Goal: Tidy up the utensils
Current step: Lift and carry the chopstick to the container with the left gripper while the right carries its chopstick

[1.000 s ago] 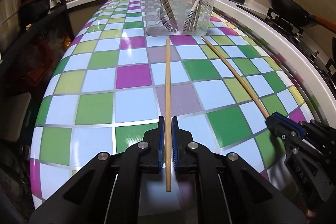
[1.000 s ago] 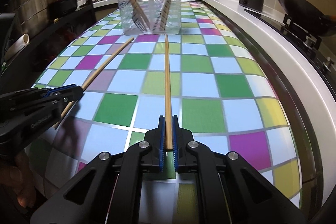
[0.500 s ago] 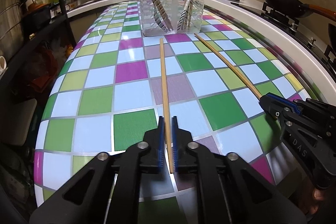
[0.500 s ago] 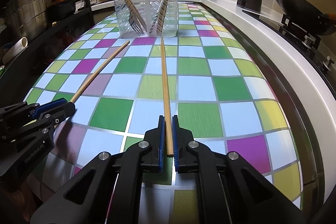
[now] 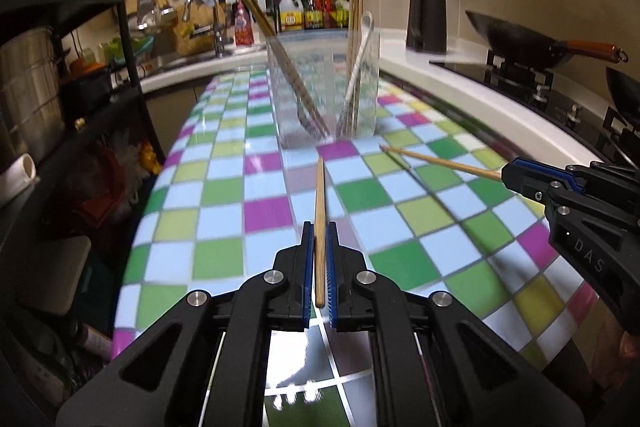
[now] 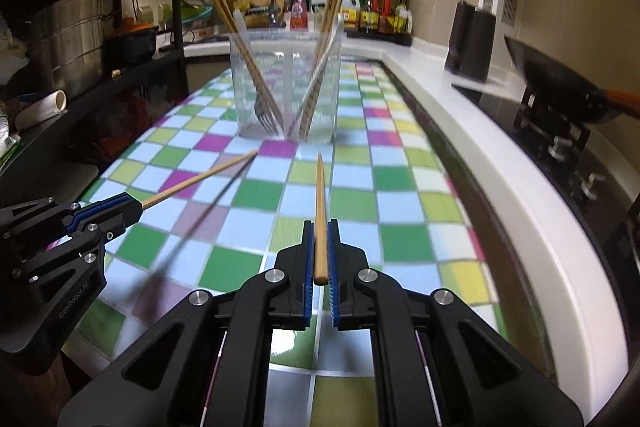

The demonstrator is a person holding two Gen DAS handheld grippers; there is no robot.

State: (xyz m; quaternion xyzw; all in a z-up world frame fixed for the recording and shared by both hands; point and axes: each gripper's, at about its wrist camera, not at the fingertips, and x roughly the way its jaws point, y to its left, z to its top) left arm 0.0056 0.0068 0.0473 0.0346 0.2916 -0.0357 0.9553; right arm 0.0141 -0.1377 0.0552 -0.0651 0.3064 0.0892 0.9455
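My left gripper (image 5: 319, 227) is shut on a wooden chopstick (image 5: 319, 195) and holds it above the checkered table, tip toward the clear plastic utensil cup (image 5: 324, 87). My right gripper (image 6: 320, 225) is shut on a second wooden chopstick (image 6: 319, 195), also lifted and aimed at the cup (image 6: 286, 83). The cup holds forks, chopsticks and a white spoon. The right gripper with its chopstick (image 5: 440, 161) shows at the right of the left wrist view. The left gripper (image 6: 120, 211) with its chopstick (image 6: 200, 179) shows at the left of the right wrist view.
The checkered table (image 5: 224, 195) runs toward a sink at the back. A white counter (image 6: 452, 107) with a stove and a black wok (image 5: 516, 35) lies to the right. A black shelf rack with a steel pot (image 6: 68, 43) stands to the left.
Both grippers have lifted their chopsticks off the table and tilted up, so the cup now sits lower and nearer in both views.
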